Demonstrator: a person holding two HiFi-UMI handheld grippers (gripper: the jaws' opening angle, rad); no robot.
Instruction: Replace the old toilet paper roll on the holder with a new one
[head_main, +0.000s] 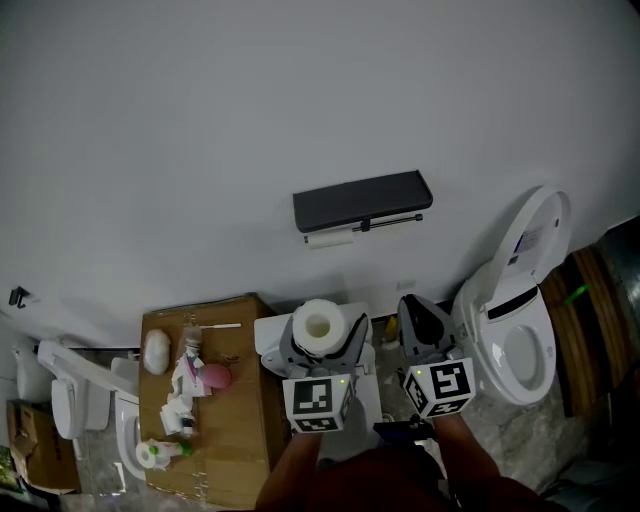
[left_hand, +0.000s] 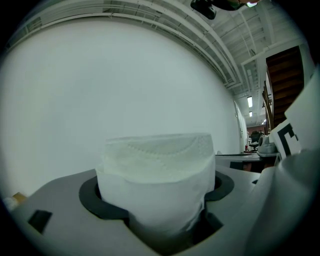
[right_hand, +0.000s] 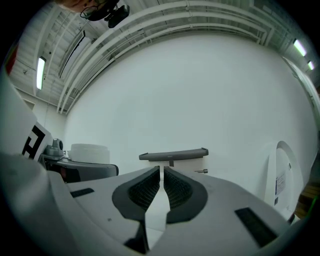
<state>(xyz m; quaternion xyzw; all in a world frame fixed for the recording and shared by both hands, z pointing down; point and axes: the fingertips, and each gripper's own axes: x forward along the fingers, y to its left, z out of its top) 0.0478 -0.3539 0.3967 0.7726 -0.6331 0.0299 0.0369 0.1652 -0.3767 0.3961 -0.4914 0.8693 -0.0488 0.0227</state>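
A black holder shelf (head_main: 362, 200) is fixed to the white wall, with a thin, nearly used-up roll (head_main: 329, 240) on the bar under it. My left gripper (head_main: 320, 345) is shut on a full white toilet paper roll (head_main: 318, 326), held upright with its core hole facing up. In the left gripper view the roll (left_hand: 157, 175) fills the space between the jaws. My right gripper (head_main: 424, 325) is shut and holds nothing; its ribbed pads (right_hand: 150, 187) almost meet. It points level at the wall, with the holder (right_hand: 173, 155) straight ahead. Both grippers are well short of the holder.
A white toilet (head_main: 515, 330) with its lid raised stands to the right of my right gripper. A cardboard box (head_main: 240, 440) at the left carries several small toys and bottles. More white fixtures (head_main: 70, 385) sit at the far left, and wooden slats (head_main: 595, 300) at the far right.
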